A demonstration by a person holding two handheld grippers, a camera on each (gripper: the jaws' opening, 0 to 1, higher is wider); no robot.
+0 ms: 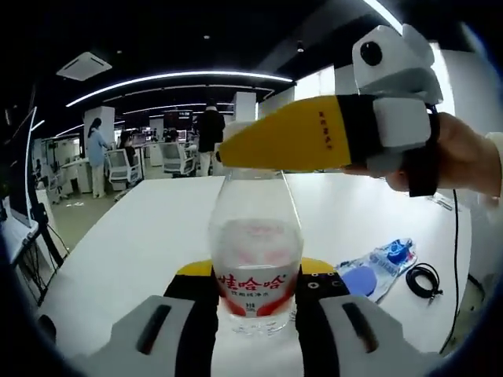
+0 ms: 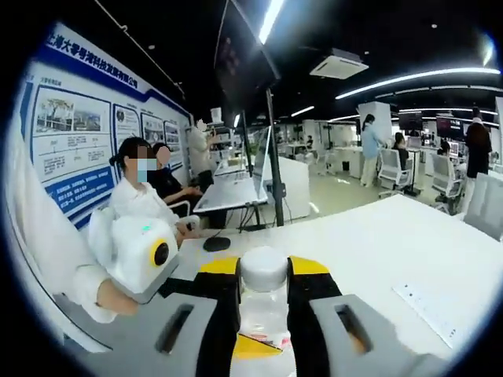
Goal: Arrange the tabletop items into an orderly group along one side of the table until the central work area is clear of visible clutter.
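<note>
A clear plastic water bottle with a red label (image 1: 255, 263) stands on the white surface (image 1: 157, 236), clamped low between the left tongs (image 1: 255, 302). The right tongs (image 2: 263, 298) clamp its white cap (image 2: 263, 269). It seems light, smooth and easily dented, so the firmer cap and base are probably the best holds.

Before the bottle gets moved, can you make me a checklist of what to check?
1. Left gripper holds the bottle body between its jaws: ok.
2. Right gripper closed on the white cap: ok, seems clamped at the neck.
3. Bottle upright: ok.
4. Cap screwed tight: cannot tell.
5. Table space beside the bottle free: ok on one side; a blue wrapper and black cable lie on the other.
6. Side spot for the group chosen: cannot tell.
</note>
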